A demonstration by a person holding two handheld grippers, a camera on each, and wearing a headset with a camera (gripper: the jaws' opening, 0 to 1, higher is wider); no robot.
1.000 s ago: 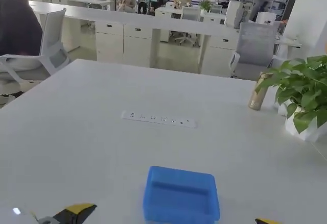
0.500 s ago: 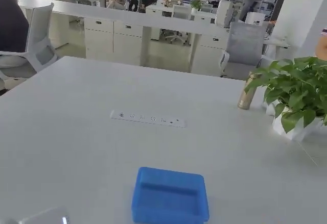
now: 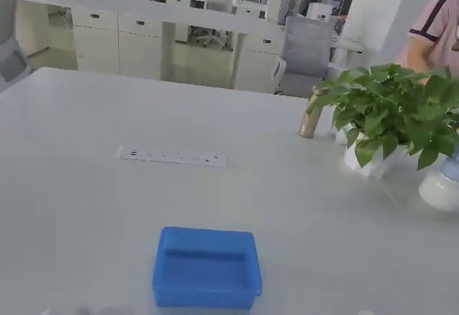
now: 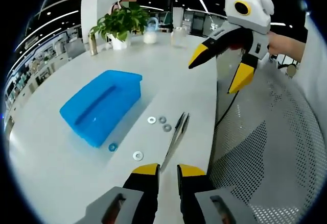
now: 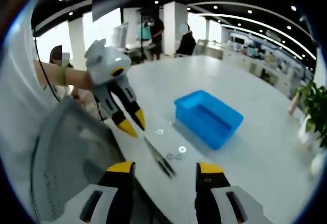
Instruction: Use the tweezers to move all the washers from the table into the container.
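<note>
The blue container (image 3: 206, 267) (image 4: 102, 106) (image 5: 208, 117) stands empty on the white table. Several small washers (image 4: 162, 119) (image 5: 182, 149) lie loose beside it near the table edge, one of them blue (image 4: 113, 146). Metal tweezers (image 4: 176, 134) (image 5: 159, 160) lie flat next to the washers, with nothing holding them. My left gripper (image 4: 168, 170) (image 5: 134, 125) hovers just short of the tweezers, jaws close together and empty. My right gripper (image 5: 165, 169) (image 4: 218, 72) hangs off the table edge above the tweezers, open and empty.
A power strip (image 3: 172, 157) lies mid-table. At the far right stand a potted plant (image 3: 387, 114), a gold bottle (image 3: 310, 123) and a white jug (image 3: 441, 186). A mesh chair (image 4: 265, 152) sits by the table edge. People sit behind, one at the plant's side.
The head camera has swung right and down, bringing the plant and jug further in. The yellow gripper tips at the bottom edge a second ago have left that view. The container has not moved.
</note>
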